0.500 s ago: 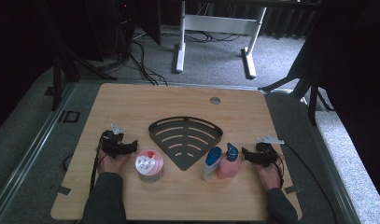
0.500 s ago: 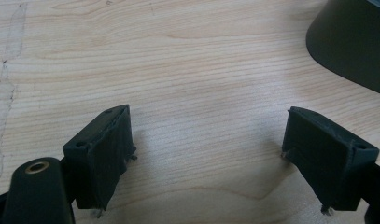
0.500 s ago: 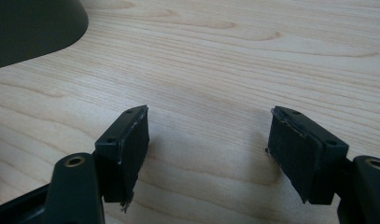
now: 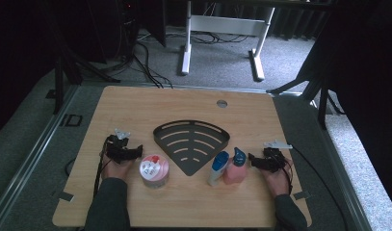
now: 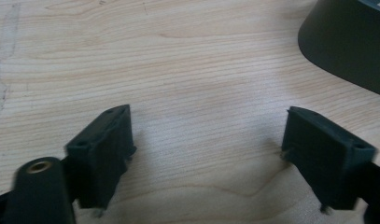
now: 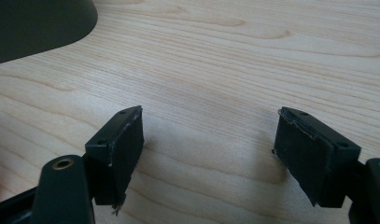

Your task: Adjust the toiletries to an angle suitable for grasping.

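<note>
Pink-lidded round tub (image 4: 154, 171) sits on the pale wood-grain table (image 4: 136, 106) just beside your left gripper (image 4: 136, 153), near the front edge; its lid is glossy with a white and red label, and its wall looks translucent pink. Your left gripper lies low on the table with its jaws spread wide and nothing between them; in the left gripper view you see two blocky matte black pads (image 5: 108, 149) over bare wood, with the smooth dark curved wall of the corner rack (image 5: 346, 42) at upper right. That rack (image 4: 191, 142) is a black fan-shaped shelf with curved slots, lying flat at the middle of the table with its point toward you. To its right stand two bottles, touching or nearly so: a white one with a blue cap (image 4: 217, 168) and a pink one with a blue cap (image 4: 236, 168). Your right gripper (image 4: 254, 161) rests just beside the pink bottle, jaws likewise wide apart and empty; the right gripper view shows its black pads (image 6: 117, 149), edges a little frayed, over the grained wood. A small round grommet hole (image 4: 222, 103) marks the table's far edge.
</note>
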The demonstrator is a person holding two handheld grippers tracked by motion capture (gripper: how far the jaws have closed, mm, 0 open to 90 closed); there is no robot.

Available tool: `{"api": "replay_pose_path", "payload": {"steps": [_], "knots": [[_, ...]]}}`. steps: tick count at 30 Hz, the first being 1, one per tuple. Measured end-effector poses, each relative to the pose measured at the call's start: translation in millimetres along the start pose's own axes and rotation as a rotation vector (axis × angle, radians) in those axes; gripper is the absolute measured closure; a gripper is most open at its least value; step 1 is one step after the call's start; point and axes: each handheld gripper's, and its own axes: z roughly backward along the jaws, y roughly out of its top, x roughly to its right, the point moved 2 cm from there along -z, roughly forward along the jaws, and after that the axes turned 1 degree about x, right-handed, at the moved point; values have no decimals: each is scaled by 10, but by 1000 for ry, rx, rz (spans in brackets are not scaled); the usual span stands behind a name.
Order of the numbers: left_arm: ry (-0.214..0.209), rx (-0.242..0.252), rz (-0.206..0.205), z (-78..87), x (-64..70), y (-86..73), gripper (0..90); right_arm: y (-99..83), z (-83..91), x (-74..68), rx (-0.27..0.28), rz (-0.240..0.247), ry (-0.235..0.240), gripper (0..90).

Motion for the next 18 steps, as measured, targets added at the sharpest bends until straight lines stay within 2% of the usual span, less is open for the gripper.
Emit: {"api": "replay_pose_path", "payload": {"steps": [3,5,9,12,18], "knots": [[-10,-12,-14,33,1,3,358,-1,1,1,0,1,2,241],[-26,-12,-1,51,-2,6,415,-1,2,2,0,2,3,241],[-52,8,16,117,7,23,482,-3,4,2,0,4,4,246],[-63,21,11,181,25,39,511,-10,12,-2,5,9,9,267],[-71,41,-17,280,60,40,567,-41,86,-49,2,25,31,426]]}}
